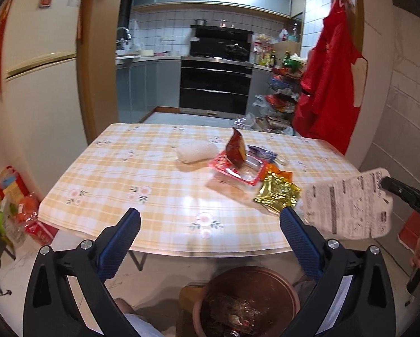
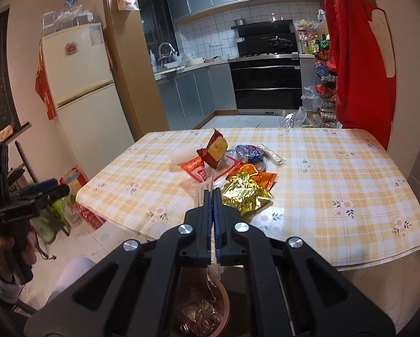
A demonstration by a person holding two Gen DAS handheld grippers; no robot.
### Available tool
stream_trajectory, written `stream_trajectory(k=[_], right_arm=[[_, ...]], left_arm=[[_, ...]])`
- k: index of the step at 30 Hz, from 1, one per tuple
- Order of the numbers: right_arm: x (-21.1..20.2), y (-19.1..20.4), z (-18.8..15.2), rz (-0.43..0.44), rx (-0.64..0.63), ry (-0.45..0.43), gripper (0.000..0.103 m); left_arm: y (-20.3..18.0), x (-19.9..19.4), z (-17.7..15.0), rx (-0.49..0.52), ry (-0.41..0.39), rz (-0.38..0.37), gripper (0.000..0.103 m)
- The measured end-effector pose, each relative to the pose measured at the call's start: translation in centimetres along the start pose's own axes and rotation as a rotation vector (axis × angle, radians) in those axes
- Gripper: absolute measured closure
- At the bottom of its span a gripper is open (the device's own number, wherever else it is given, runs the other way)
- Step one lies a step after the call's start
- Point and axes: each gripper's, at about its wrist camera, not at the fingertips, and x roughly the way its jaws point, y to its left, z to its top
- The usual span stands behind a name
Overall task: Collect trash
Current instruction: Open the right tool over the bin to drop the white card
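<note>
Below my left gripper [image 1: 210, 224] sits the brown bin [image 1: 246, 300], already holding crumpled clear wrappers. Its jaws stand spread wide, nothing between the blue pads [image 1: 120, 241]; the near edge of the table [image 1: 125, 168] with its yellow check cloth shows in the gap.

Right gripper [image 2: 212, 193]: jaws pressed together on a white printed sheet [image 1: 350, 205]. From the left wrist view I see the sheet hanging flat in the air off the table's near right corner, pinched at its upper right edge. From the right wrist view it shows only edge-on, as a thin sliver between the fingers.

Trash left on the table, clustered near the middle toward the far side:
- gold foil packet [image 1: 277, 193], nearest me, crumpled
- orange wrapper [image 2: 262, 179] under and behind the gold one
- red-rimmed clear tray [image 1: 238, 168]
- dark red pouch [image 1: 236, 148] standing up on the tray
- blue-purple packet [image 2: 248, 151] behind those
- white wad [image 1: 196, 151], left of the pile, a little apart

Bin stands on the floor against the table's near edge, directly under both grippers.
</note>
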Motion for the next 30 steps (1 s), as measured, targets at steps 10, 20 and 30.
stream_trajectory(k=[10,20,30], right_arm=[[-0.1,1.7,-0.7,0.0,-0.018,0.057,0.097],[1.3,3.0,-1.5,0.029,-0.037,0.125,0.097],[2.9,4.2,-2.6,0.069,-0.061,0.185,0.097]], left_arm=[[1.7,-1.1,-0.5,-0.031,0.007,0.042,0.006],[2.8,-1.0,-0.8,-0.055,0.015,0.073,0.006],[2.6,-0.5,-1.3,-0.054,0.031,0.072,0.006]])
